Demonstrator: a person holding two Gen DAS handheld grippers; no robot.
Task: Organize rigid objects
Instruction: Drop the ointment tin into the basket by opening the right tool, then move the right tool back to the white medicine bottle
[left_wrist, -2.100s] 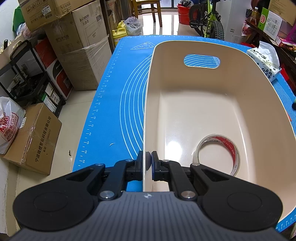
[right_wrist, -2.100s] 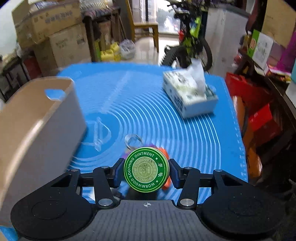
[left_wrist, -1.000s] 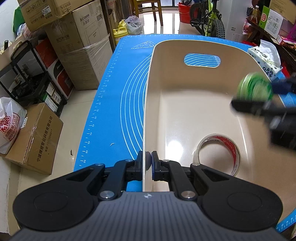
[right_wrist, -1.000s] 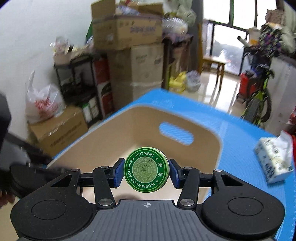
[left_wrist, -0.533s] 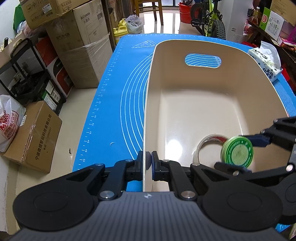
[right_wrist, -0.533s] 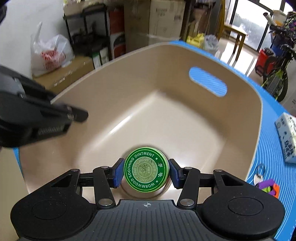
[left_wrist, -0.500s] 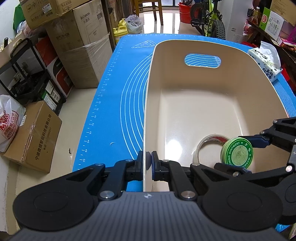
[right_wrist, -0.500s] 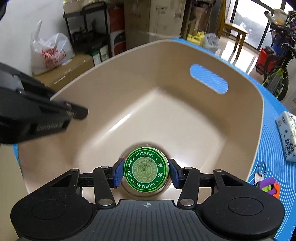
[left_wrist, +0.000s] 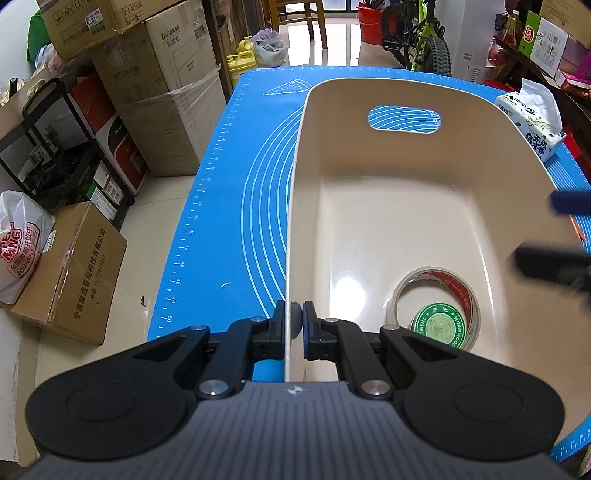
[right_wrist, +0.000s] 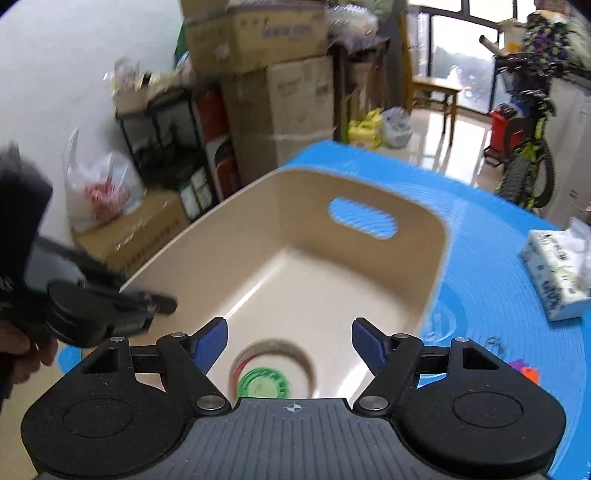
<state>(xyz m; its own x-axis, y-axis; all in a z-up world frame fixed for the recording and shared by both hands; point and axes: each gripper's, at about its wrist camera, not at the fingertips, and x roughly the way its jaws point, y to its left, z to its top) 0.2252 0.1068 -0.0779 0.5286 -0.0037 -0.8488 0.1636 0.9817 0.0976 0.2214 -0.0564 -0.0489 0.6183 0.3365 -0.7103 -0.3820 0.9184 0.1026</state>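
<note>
- Half a second ago the green ointment tin (left_wrist: 439, 326) was pinched between the right fingers just above the bin floor; now it lies loose, flat and label up, inside the ring of the tape roll (left_wrist: 436, 308), and the right gripper (right_wrist: 290, 338) has let go and lifted away.
- Left wrist view: the left gripper (left_wrist: 293, 325) is clamped on the near rim of the beige bin (left_wrist: 295, 206), one finger outside the wall and one inside, closed tight on the thin edge; I judge this grip is there to steady the bin while things are dropped in; the bin stands on the blue mat (left_wrist: 236, 206) that covers the bench; the tissue pack (left_wrist: 532, 122) sits on the mat beyond the bin's far right corner; the blurred dark shapes at the right edge are the right gripper's fingers (left_wrist: 546, 264).
- Right wrist view: the right fingers stand wide apart and hold nothing, above the bin's near end; the tin shows below and between them, blurred, inside the tape roll; small coloured items (right_wrist: 524, 371) lie on the mat to the right, outside the bin, probably still to be gathered.
</note>
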